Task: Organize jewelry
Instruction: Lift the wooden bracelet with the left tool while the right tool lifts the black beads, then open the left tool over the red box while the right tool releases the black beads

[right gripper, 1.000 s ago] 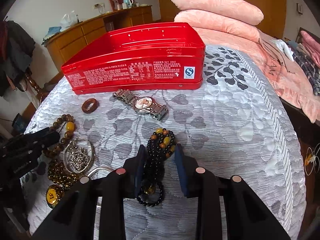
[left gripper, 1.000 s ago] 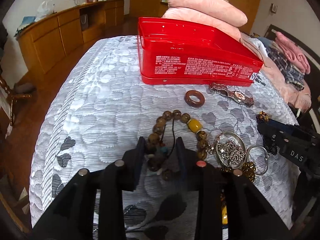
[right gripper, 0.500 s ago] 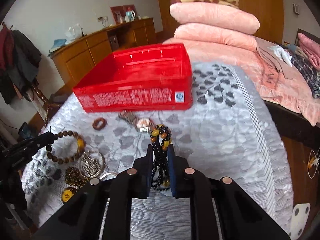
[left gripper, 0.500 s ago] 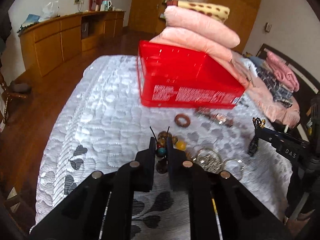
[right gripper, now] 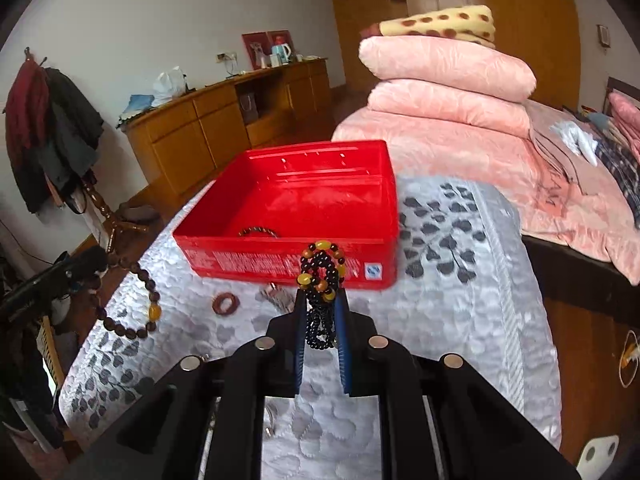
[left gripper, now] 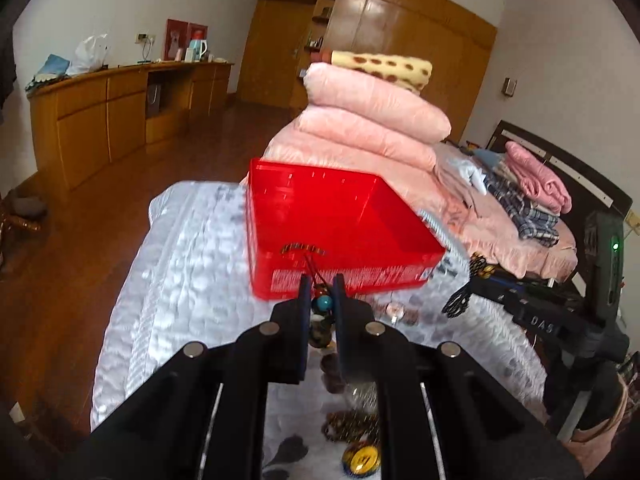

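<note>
A red open box [left gripper: 336, 216] [right gripper: 304, 200] stands on the grey leaf-pattern bedspread and holds a dark bead bracelet [right gripper: 258, 232]. My left gripper [left gripper: 320, 286] is shut on a brown wooden bead bracelet [left gripper: 320, 312], lifted above the bed in front of the box; it hangs below my left gripper in the right wrist view [right gripper: 128, 312]. My right gripper [right gripper: 320, 300] is shut on a black bead bracelet with amber beads [right gripper: 322, 276], also lifted, just in front of the box.
A brown ring [right gripper: 225, 304], a watch [right gripper: 276, 298], a gold chain [left gripper: 352, 424] and a yellow pendant [left gripper: 362, 458] lie on the bedspread [right gripper: 460, 300]. Pink quilts [left gripper: 372, 120] are stacked behind the box. A wooden floor and cabinets lie to the left.
Both grippers closed on their bracelets and lifted them off the bed, rising and moving toward the red box.
</note>
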Demonstrator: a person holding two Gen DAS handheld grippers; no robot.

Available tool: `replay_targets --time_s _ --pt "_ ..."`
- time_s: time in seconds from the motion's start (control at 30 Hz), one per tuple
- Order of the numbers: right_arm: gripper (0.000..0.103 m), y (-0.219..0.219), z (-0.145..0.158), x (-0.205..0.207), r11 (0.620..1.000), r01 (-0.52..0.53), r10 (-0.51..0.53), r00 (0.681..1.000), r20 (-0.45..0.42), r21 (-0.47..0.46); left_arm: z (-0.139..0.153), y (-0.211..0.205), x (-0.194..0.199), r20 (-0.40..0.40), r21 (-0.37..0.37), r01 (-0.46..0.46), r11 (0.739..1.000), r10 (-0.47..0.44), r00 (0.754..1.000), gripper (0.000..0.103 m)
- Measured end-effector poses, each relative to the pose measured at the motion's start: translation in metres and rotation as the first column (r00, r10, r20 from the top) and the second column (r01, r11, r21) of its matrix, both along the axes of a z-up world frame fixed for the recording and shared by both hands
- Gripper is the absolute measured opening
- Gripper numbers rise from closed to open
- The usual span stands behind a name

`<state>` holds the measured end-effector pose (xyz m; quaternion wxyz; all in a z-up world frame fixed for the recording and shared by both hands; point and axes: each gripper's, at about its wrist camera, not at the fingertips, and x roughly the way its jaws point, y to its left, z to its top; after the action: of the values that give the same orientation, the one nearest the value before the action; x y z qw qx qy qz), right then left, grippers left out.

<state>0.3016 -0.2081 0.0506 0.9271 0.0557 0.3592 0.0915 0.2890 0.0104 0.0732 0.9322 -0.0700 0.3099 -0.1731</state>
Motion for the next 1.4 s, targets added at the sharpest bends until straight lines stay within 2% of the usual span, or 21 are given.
replay_targets --time_s 0.37,0.4,0.53,0.63,0.7,0.9,1.0,1.17,1.27,1.3,1.4 --pt "0.013 0.014 0.034 0.056 0.999 -0.027 0.029 0.998 0.063 -0.040 0.036 -0.026 0.046 0.097 0.032 0.006 0.999 -0.009 0.995 0.010" --pt "0.005 0.016 0.035 0.062 0.998 -0.035 0.037 0.998 0.060 -0.043 0.037 -0.027 0.054 0.092 0.022 0.009 1.000 -0.011 0.996 0.010" --pt "0.003 0.018 0.031 0.073 0.998 -0.065 0.065 0.998 0.026 -0.022 0.037 -0.037 0.079 0.077 0.006 0.019 1.000 -0.019 0.997 0.010" --pt "0.005 0.015 0.008 0.064 0.997 -0.072 0.071 0.997 -0.024 -0.021 0.033 -0.036 0.083 0.068 -0.018 0.023 1.000 -0.022 0.997 0.010" --pt "0.016 0.010 -0.010 0.056 0.997 -0.076 0.077 0.994 -0.076 0.016 0.031 -0.035 0.078 0.078 -0.024 0.023 0.999 -0.021 0.997 0.009" --pt "0.022 0.006 -0.056 0.040 0.997 -0.045 0.056 0.977 -0.208 0.057 0.023 -0.027 0.057 0.082 -0.062 0.026 0.998 -0.021 0.996 0.010" --pt "0.026 0.012 -0.063 0.041 0.996 -0.054 0.067 0.973 -0.222 0.067 0.018 -0.025 0.049 0.074 -0.066 0.028 0.997 -0.023 0.997 0.010" --pt "0.026 0.022 -0.074 0.050 0.998 -0.063 0.066 0.965 -0.253 0.021 0.014 -0.021 0.042 0.070 -0.061 0.029 0.998 -0.025 0.997 0.010" --pt "0.018 0.023 -0.078 0.050 0.998 -0.060 0.058 0.967 -0.249 0.003 0.010 -0.020 0.042 0.062 -0.061 0.027 0.998 -0.023 0.998 0.010" --pt "0.009 0.022 -0.076 0.048 0.998 -0.065 0.067 0.968 -0.242 0.019 0.008 -0.020 0.041 0.058 -0.059 0.027 0.998 -0.024 0.998 0.010" --pt "0.005 0.016 -0.067 0.042 0.999 -0.046 0.047 0.977 -0.206 0.013 0.003 -0.019 0.041 0.047 -0.055 0.026 0.998 -0.023 0.999 0.010"
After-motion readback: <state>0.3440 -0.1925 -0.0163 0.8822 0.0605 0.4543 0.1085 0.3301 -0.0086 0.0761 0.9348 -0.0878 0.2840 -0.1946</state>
